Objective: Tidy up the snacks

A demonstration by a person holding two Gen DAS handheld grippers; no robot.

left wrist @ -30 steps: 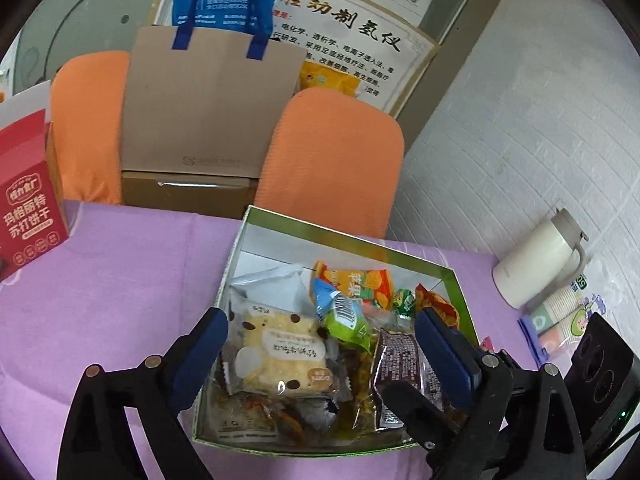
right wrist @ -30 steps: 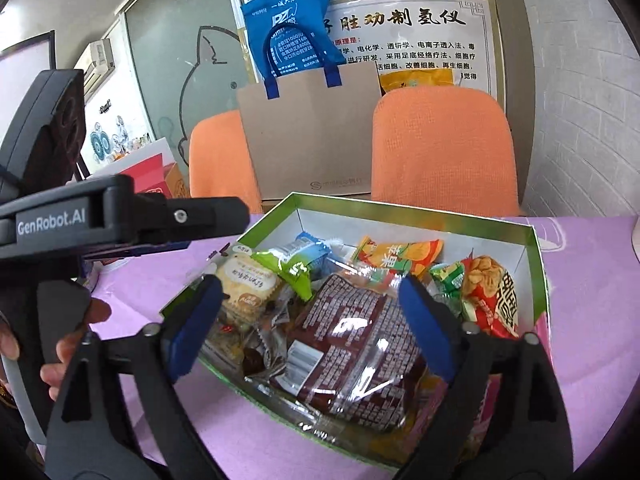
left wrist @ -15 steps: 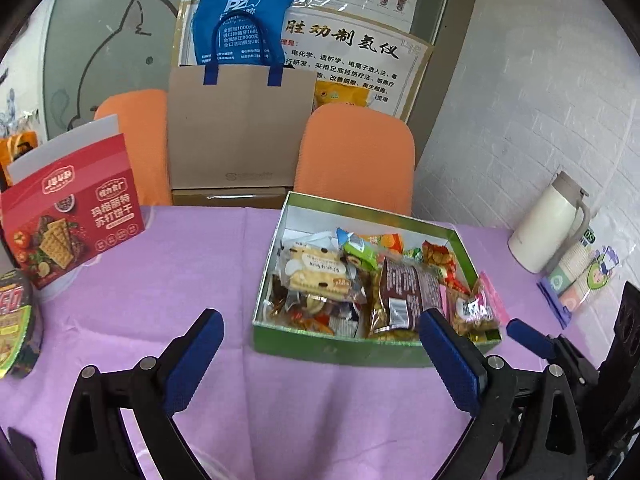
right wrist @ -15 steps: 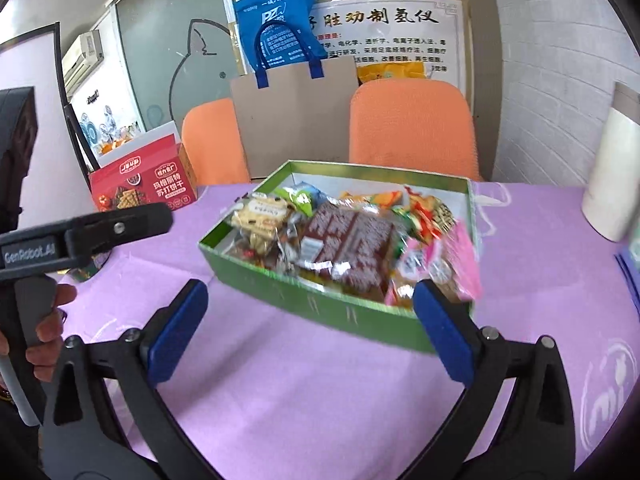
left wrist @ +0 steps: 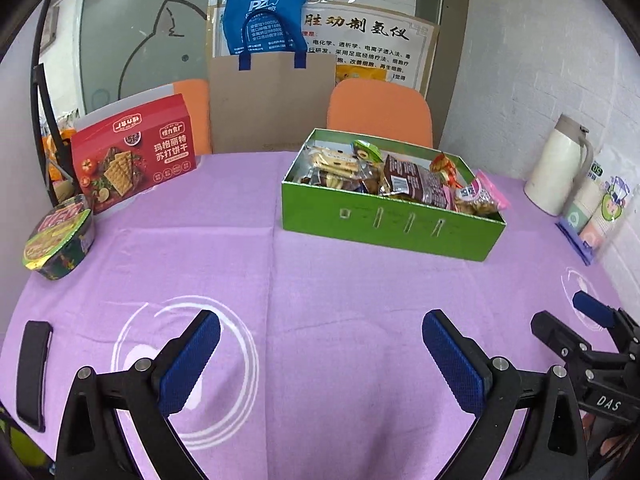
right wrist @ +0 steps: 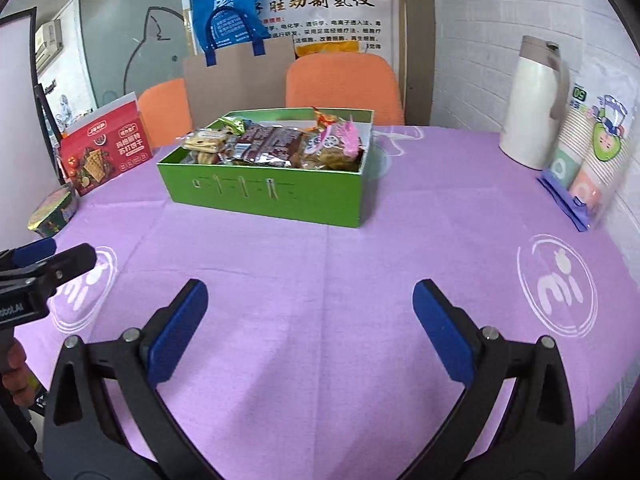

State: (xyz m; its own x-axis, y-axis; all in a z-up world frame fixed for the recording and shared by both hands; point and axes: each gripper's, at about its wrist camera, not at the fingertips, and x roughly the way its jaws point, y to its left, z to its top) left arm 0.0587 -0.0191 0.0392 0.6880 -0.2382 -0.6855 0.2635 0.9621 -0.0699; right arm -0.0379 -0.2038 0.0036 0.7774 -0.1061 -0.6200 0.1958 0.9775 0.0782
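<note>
Hand-held gripper [right wrist: 310, 320] pulled back; snack box [right wrist: 264, 196] beyond.

Both claws point downward over the counter's near edge, side by side: the left claw [left wrist: 321, 354] and right claw [right wrist: 311, 322] gape wide, empty.

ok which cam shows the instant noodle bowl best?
Left wrist view: the instant noodle bowl sits whole at the table's left edge, its lid print visible. The right wrist view catches the bowl too, but smaller, blurrier and near the frame's rim.
</note>
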